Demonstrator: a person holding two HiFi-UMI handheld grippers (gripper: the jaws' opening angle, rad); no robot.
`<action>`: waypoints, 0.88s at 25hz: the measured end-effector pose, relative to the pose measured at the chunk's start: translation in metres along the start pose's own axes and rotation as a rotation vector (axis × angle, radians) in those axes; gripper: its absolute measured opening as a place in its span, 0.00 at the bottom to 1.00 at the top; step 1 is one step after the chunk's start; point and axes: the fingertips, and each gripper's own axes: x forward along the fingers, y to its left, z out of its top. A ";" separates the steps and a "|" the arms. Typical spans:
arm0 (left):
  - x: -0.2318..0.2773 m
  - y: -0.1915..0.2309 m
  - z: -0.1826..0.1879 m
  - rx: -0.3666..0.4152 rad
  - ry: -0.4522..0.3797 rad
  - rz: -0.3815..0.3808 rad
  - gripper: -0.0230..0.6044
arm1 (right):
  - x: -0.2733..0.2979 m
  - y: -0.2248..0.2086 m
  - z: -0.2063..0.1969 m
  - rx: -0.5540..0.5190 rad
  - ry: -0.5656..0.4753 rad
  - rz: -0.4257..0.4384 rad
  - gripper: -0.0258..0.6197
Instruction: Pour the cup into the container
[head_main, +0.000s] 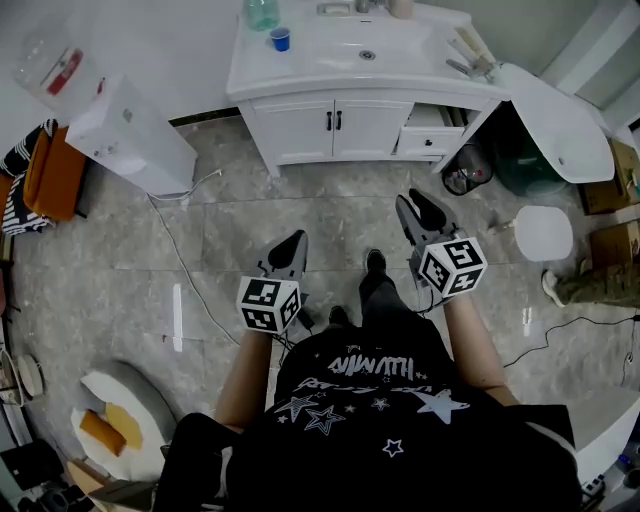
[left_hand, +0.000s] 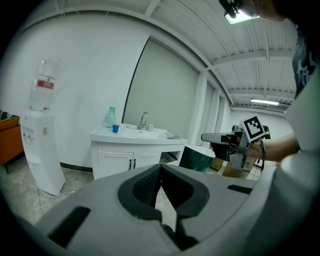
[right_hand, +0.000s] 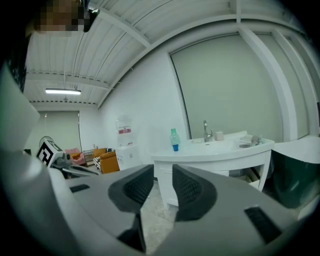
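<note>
You are standing well apart from the white vanity (head_main: 300, 130), facing it; nothing is being poured yet. Approaching looks like the step in hand, so be walking in squarely, holding both tools level and off the cabinet front. Your left gripper (head_main: 290, 248) is showing jaws meeting at the tips, gripping nothing. Your right gripper (head_main: 418, 208) is showing jaws slightly parted, nothing between them; be widening them before reaching. The blue cup (head_main: 281, 39) is sitting at the vanity's back left corner, just beside the teal bottle (head_main: 262, 12), likely the container. Counting: 1 vanity, 2 grippers, 1 bottle, 1 cup.
</note>
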 end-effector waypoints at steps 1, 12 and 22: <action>-0.002 0.005 0.001 0.000 -0.002 0.009 0.05 | 0.006 0.002 0.001 -0.012 0.001 0.008 0.24; 0.037 0.053 0.032 -0.013 -0.027 0.108 0.05 | 0.090 -0.024 0.016 -0.069 0.007 0.113 0.44; 0.137 0.101 0.095 -0.086 -0.066 0.190 0.05 | 0.202 -0.103 0.046 -0.050 0.044 0.206 0.60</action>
